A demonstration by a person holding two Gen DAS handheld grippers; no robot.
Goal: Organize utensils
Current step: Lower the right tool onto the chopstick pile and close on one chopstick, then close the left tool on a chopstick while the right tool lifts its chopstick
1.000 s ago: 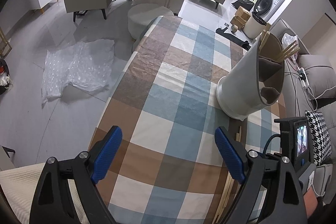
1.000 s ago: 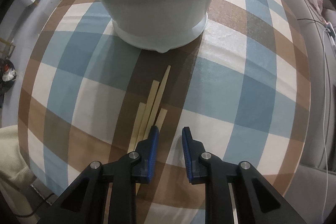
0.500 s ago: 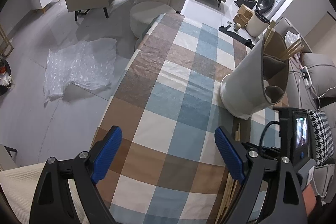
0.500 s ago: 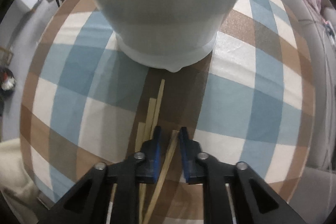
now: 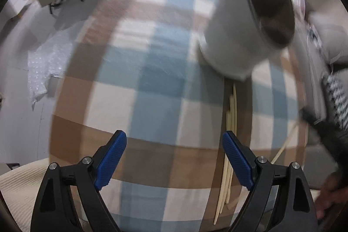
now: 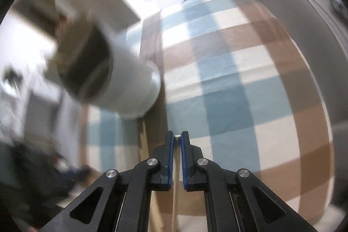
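Chopsticks (image 5: 231,123) lay in a loose bundle on the checked tablecloth (image 5: 139,84) of the table, running lengthwise from just below the base of the white utensil holder (image 5: 235,36) back toward the near edge. One more chopstick (image 6: 175,188) was pinched in the right hand-held gripper (image 6: 177,138), whose blue pads were drawn in until only the thin stick separated them, its pale tip just showing between the fingertips and its shaft running back under the jaws. In the left wrist view that stick appeared as a slanted pale line off to the right, clear of the bundle. Both views were blurred, so the holder's contents could not be read well, though pale sticks seemed to stand in it. The step in hand looked like carrying the gripped stick to the holder's mouth; doing it well would mean keeping the pinch firm, bringing the stick upright over the dark opening, and letting go only once the lower end was inside the rim. The left hand-held gripper (image 5: 174,158) was spread wide and held nothing, hovering low over the cloth with the bundle passing just beside its right finger (image 5: 237,164).
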